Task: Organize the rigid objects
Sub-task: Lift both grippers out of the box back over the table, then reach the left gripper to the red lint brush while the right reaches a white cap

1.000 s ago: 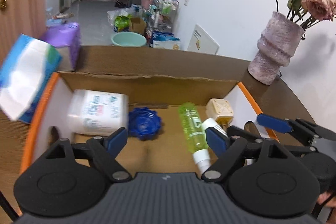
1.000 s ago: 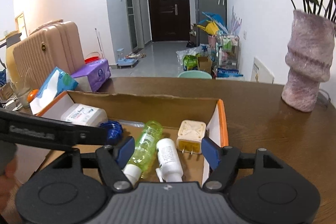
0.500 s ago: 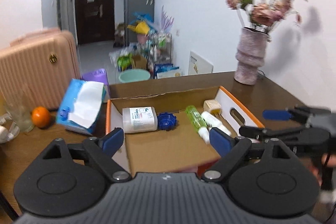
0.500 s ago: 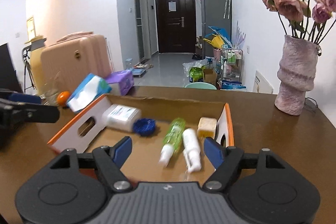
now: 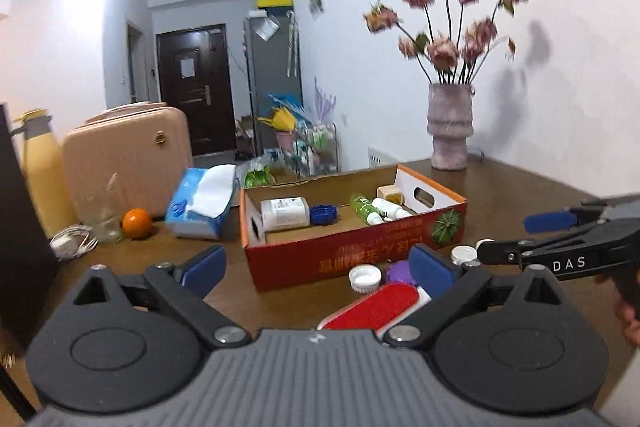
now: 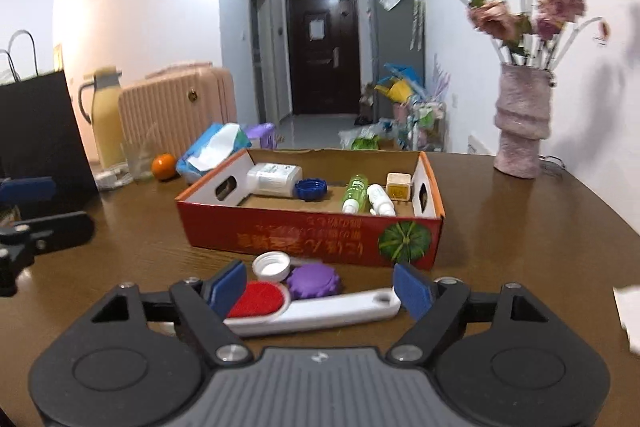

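Now both the left gripper point(image 5: 316, 269) and right gripper point(image 6: 320, 287) are opening, empty, over the lint brush point(image 6: 316, 307); probably light and stiff, it is best gripped across its white handle

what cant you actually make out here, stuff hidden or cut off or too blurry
- Lint brush: in the left wrist view, the left gripper body hides its handle.
- Print on the box front: upside down, too blurred to read.
- Label on the white jar: too small.
- White object: cut off by the right wrist view's edge.
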The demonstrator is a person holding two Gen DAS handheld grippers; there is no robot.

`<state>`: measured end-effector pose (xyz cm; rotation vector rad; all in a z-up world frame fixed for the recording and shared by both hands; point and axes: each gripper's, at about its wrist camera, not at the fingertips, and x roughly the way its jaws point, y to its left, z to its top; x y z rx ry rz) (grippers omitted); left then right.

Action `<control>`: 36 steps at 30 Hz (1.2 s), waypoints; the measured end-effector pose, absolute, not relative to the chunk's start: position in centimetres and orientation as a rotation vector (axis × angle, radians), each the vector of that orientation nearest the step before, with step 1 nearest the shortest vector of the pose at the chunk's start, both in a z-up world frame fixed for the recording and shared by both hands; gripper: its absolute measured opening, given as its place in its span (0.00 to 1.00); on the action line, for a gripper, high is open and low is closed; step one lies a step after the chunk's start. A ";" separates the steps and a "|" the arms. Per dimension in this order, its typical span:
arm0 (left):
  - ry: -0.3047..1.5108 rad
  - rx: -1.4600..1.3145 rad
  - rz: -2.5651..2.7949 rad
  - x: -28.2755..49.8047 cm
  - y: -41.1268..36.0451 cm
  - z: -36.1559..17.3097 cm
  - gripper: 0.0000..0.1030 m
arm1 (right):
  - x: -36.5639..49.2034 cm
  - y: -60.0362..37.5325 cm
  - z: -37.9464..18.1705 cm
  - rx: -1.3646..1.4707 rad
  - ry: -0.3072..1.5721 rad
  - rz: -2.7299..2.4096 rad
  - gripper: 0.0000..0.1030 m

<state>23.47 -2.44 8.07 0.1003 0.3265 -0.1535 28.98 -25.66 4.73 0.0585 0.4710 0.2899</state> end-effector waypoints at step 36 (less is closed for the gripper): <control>0.379 0.048 -0.098 17.1 0.3 2.5 1.00 | 19.1 -26.6 -0.6 0.141 0.529 0.114 0.80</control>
